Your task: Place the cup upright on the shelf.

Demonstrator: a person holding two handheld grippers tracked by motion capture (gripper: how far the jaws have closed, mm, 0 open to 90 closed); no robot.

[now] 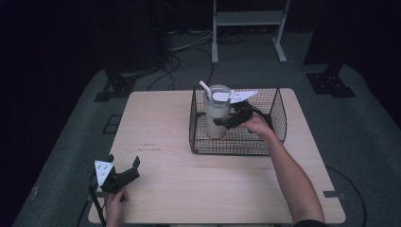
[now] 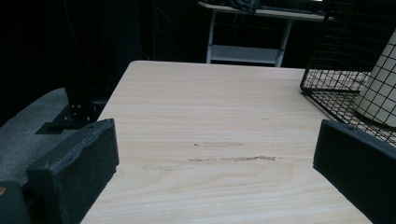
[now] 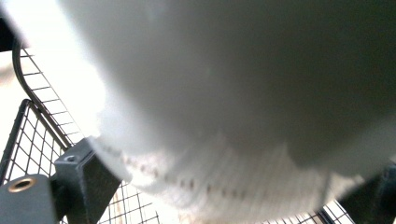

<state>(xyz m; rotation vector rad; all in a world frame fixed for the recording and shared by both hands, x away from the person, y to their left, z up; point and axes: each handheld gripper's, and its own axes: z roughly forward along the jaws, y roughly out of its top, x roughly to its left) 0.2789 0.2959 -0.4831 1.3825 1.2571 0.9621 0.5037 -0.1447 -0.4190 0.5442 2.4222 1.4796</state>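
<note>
right tool (image 1: 226, 122): grasping the cup (image 1: 216, 116), jaws on either side of its body | cup: upright inside the wire basket (image 1: 279, 113), near the counter's (image 1: 161, 123) far right corner, straw (image 1: 205, 88) sticking out of the lid | left tool (image 1: 124, 166): released, jaws wide apart, low over the counter's near left corner, holding nothing

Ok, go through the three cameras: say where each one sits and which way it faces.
High view: above the person's side, looking forward and down at the table; both forearms and grippers show.
Left gripper view: rides the left gripper, looking low across the table; its open fingers show.
Right gripper view: rides the right gripper, pressed close to the tumbler.
All three share the wire basket and tumbler.
</note>
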